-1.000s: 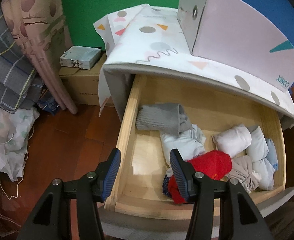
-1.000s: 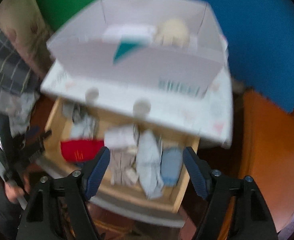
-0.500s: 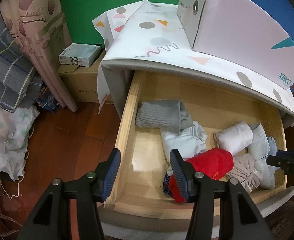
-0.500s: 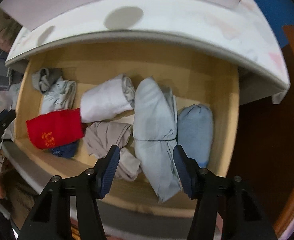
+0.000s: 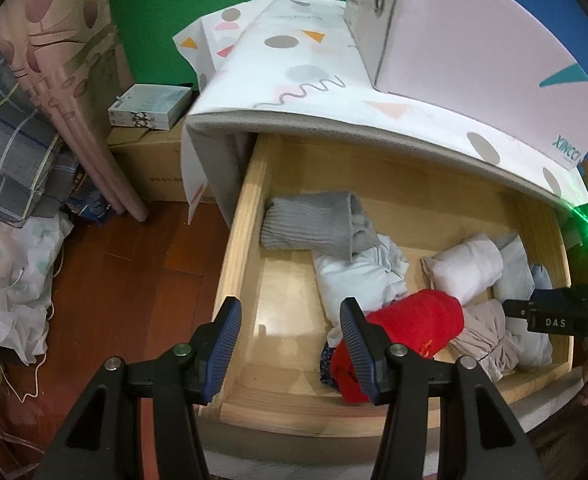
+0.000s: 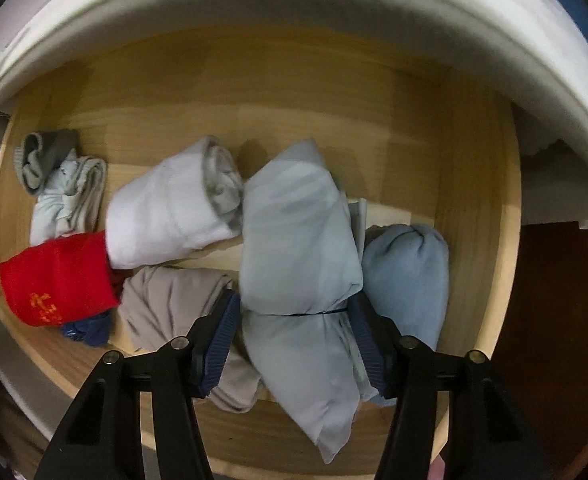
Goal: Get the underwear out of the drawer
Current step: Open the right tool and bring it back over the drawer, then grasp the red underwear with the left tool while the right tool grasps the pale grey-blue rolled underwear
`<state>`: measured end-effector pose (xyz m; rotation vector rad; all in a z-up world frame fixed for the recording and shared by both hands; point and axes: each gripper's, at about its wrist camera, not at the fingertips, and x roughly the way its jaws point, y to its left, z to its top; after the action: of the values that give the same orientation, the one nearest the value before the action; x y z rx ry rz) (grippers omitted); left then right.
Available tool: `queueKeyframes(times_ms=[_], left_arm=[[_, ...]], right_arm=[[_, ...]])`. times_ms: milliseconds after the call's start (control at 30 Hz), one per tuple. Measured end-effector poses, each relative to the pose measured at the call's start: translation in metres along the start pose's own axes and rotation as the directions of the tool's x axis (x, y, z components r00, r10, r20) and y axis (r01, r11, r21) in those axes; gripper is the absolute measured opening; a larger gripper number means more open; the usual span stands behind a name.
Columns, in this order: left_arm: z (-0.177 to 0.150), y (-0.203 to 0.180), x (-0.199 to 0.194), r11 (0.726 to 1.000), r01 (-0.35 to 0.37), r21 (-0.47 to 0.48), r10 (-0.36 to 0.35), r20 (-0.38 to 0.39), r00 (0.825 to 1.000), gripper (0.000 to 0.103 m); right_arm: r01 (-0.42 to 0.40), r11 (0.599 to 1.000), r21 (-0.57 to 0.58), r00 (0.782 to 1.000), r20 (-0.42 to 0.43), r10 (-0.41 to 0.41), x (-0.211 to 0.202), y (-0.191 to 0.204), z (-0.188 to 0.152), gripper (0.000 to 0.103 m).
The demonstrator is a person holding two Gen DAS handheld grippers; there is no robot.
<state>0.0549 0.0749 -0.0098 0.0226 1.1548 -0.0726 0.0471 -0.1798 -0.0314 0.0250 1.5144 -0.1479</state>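
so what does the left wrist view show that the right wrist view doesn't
Only the left wrist view: the floor, the curtain, a pink box on the dresser top, and the right gripper seen from the side. Only the right wrist view: that gripper's open fingers straddling the pale blue bundle, and a blue roll beside it. Both: the drawer, red roll, white roll.

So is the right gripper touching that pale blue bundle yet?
Touching, it seems: the right wrist view shows the right gripper straddling the pale blue bundle, both pads against its sides.
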Motion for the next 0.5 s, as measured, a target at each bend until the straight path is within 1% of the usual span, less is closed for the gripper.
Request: queueKeyframes(times_ms=[100,233,333,500], left_arm=[[0.0,-0.007,0.004,0.999,0.004,0.034,-0.004,-0.016,1.0,0.053],[-0.002,-0.02,0.009,0.996,0.003,0.087,0.0,-0.035,0.999,0.053],[-0.004,-0.029,0.013,0.992,0.017,0.122,-0.01,-0.053,0.999,0.053],[-0.004,-0.037,0.016,0.99,0.043,0.137,-0.033,-0.071,0.997,0.053]], right_arm=[[0.011,1.0,-0.012,1.0,-0.007,-0.011,0.006,0.001,0.0,0.055],[0.03,0.999,-0.027,0.999,-0.014,-0.03,0.016,0.015,0.008,0.057],[0.043,0.998,-0.043,0.999,-0.022,-0.044,0.023,0.018,0.01,0.057],[0.046,0.997,-0.054,0.998,-0.028,-0.048,0.027,0.022,0.016,0.057]])
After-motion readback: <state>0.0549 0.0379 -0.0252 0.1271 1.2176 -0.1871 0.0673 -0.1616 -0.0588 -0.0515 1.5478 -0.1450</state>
